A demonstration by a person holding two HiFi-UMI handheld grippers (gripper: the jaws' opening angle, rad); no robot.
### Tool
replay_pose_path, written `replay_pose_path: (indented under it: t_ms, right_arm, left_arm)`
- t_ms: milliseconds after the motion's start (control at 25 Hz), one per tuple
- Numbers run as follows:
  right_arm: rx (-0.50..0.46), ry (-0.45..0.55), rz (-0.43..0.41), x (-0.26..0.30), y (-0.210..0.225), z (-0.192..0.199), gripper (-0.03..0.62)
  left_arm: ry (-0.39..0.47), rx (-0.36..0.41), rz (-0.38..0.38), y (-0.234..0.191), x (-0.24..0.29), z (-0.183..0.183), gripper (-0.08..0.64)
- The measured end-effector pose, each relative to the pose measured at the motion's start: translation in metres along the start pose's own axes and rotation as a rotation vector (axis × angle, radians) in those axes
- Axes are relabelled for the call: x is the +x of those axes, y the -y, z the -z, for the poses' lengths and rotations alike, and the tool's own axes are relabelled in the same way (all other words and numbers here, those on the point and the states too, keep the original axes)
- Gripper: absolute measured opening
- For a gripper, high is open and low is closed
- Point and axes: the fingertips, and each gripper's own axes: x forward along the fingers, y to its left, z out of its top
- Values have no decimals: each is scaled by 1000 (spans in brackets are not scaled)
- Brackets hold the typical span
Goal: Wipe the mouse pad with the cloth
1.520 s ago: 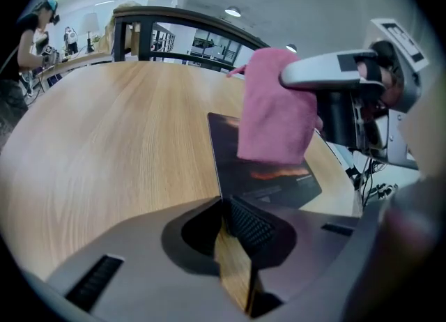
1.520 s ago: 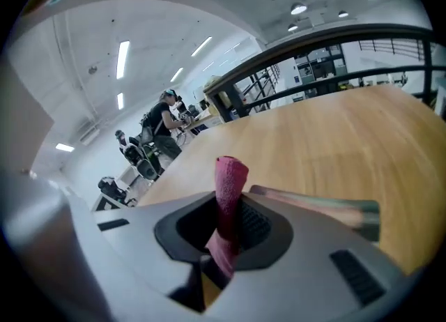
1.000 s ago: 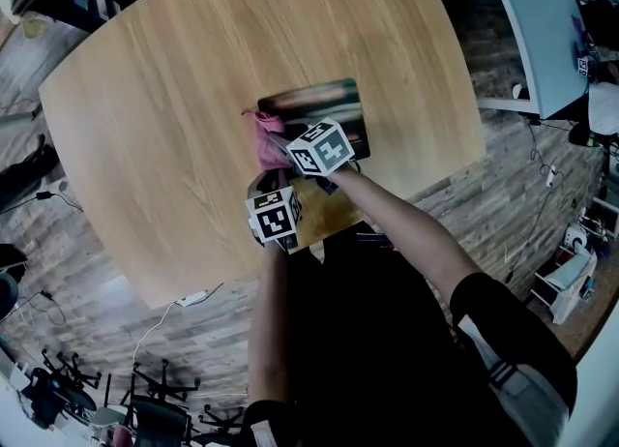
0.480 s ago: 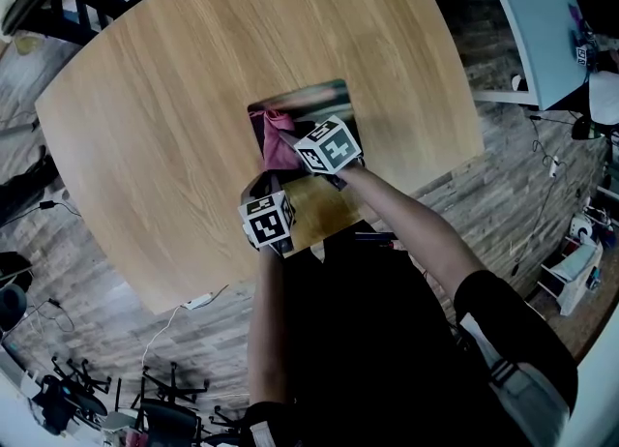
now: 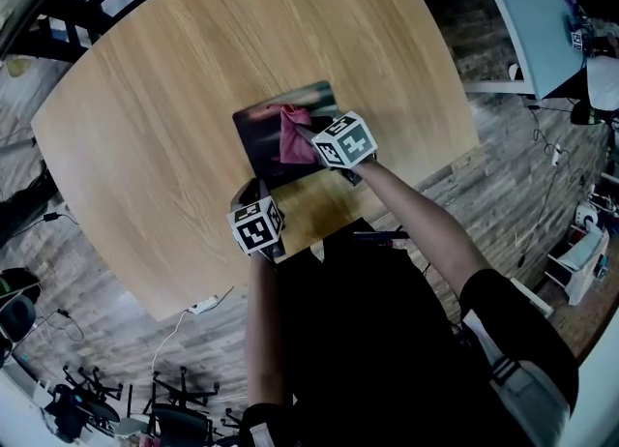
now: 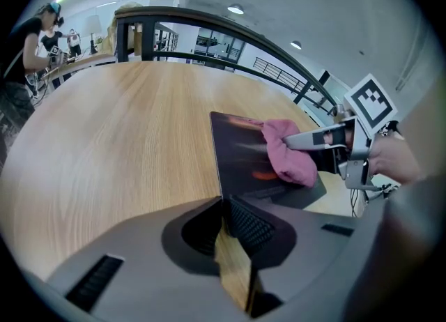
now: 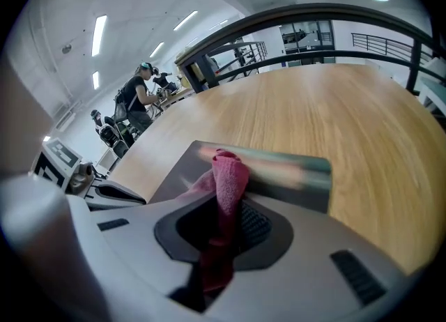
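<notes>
A dark mouse pad lies on the round wooden table, near its front edge. A pink cloth rests on the middle of the pad, and my right gripper is shut on it. In the right gripper view the cloth runs down between the jaws, with the pad just beyond. My left gripper sits at the pad's near-left corner. Its jaws are almost closed, pinching that corner of the pad. The cloth and the right gripper also show in the left gripper view.
The table's front edge runs close behind both grippers. A white desk stands off the table's right side. Cables and chairs lie on the floor below. People work at benches far off, behind a dark railing.
My right gripper has dragged the pink cloth from the pad's left edge to its middle. The left gripper has stayed at the pad's corner.
</notes>
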Motion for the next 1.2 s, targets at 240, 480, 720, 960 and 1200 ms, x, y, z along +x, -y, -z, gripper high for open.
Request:
replay_pose_path:
  t_ms: [240,480,720,960,1200]
  right_arm:
    - [17,-2,46,-17,32,7,63]
    - [65,17,78,-35,61,15,63]
    - [80,36,127,-51,85,21,63]
    - [110,52,213,-67,115,32,63]
    - [232,118,198,-86,115,29,63]
  left_arm:
    - [-4,17,-7,-3,2,-1,54]
    - [-13,19,-14,-2,2,-1,54]
    - [-17,28,-20,-2,2,-2,54]
    - [-19,45,-9,-2,4,-3,54]
    - [-15,112,4,-13,-8,-25,55]
